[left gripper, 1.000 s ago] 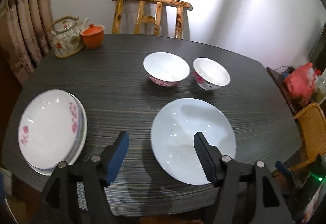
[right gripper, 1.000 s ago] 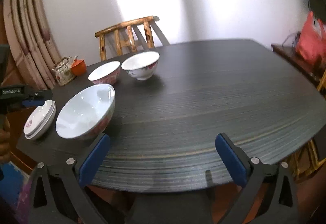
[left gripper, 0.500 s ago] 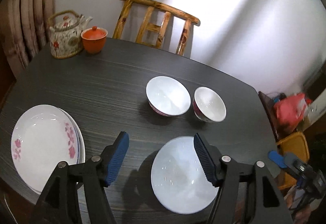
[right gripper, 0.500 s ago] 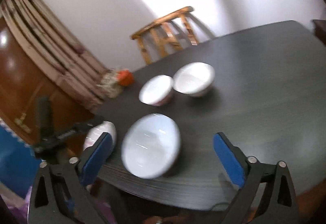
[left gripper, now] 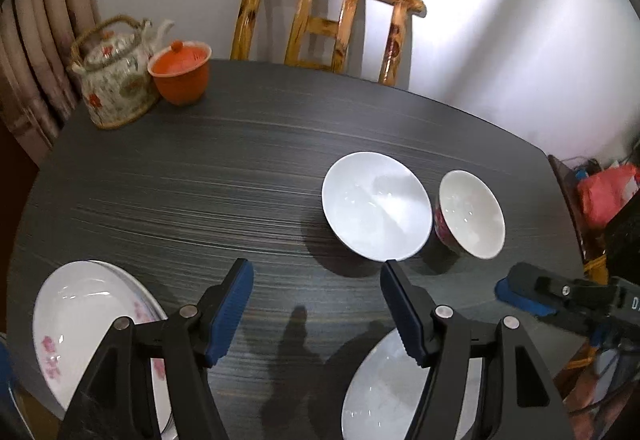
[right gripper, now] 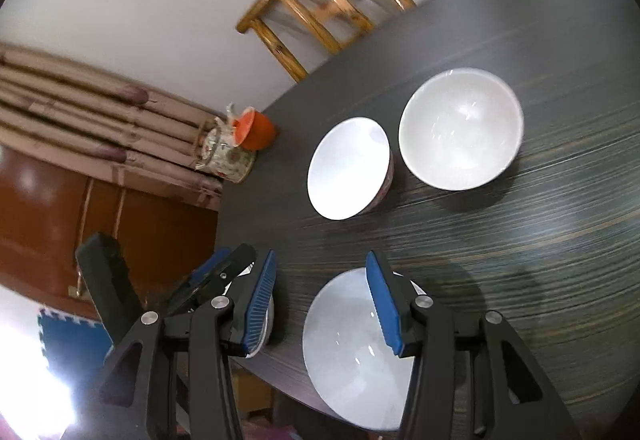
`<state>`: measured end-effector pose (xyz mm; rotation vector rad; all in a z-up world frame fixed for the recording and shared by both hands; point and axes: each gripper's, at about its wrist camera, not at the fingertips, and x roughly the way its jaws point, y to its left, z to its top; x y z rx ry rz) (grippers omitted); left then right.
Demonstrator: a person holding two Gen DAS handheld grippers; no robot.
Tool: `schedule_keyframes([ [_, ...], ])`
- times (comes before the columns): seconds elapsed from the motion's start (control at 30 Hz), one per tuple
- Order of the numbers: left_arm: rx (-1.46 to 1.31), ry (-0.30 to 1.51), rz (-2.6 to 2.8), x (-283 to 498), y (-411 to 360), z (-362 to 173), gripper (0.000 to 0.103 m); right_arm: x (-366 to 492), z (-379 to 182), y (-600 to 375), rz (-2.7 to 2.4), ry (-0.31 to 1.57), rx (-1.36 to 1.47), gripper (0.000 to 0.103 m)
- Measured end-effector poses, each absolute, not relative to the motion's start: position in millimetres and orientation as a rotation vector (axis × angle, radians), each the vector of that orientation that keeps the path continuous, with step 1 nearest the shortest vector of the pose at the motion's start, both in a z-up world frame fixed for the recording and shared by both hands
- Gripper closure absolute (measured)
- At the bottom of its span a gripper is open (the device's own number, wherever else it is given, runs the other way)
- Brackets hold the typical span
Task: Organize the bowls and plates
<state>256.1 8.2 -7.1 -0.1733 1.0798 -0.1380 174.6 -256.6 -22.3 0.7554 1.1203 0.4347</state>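
Two handheld tools reach over a dark striped surface (left gripper: 200, 191) set with white crockery. In the right wrist view, the right tool (right gripper: 322, 302) sits at the lower centre of the frame; its jaws have just been closing and now stand at a middling gap with nothing pressed between them, one blue pad over the near rim of the large white bowl (right gripper: 352, 352) at the bottom of the frame, the other outside it. In the left wrist view, the left tool (left gripper: 316, 314) hangs wide and empty at the lower centre, above bare surface. The stack of floral plates (left gripper: 88, 324) lies at the lower left, and two smaller bowls, one medium (left gripper: 376, 205) and one small (left gripper: 472, 213), stand side by side right of centre, nearly touching. The step appears to be gripping the large bowl's rim: it would go best with one pad inside the wall and one outside, set squarely before lifting, since glazed china slips. Every bowl stands upright, mouth upward; being round, none has a long axis.
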Motion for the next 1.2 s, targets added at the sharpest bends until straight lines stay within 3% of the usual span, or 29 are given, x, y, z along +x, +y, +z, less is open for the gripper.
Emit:
schedule_keyframes([
  [0.5,-0.158,1.126,-0.130,302,8,-40,0.036,222,-72,-245,0.312,1.206,0.861,0.057],
  [0.63,-0.238,1.188,-0.146,313,14,-53,0.078,229,-77,-245,0.298,1.215,0.867,0.063],
  [0.67,-0.246,1.198,-0.143,314,15,-56,0.081,231,-77,-244,0.300,1.216,0.858,0.064],
  [1.2,-0.208,1.220,-0.145,330,9,-69,0.081,251,-98,-244,0.252,1.264,0.876,0.067],
])
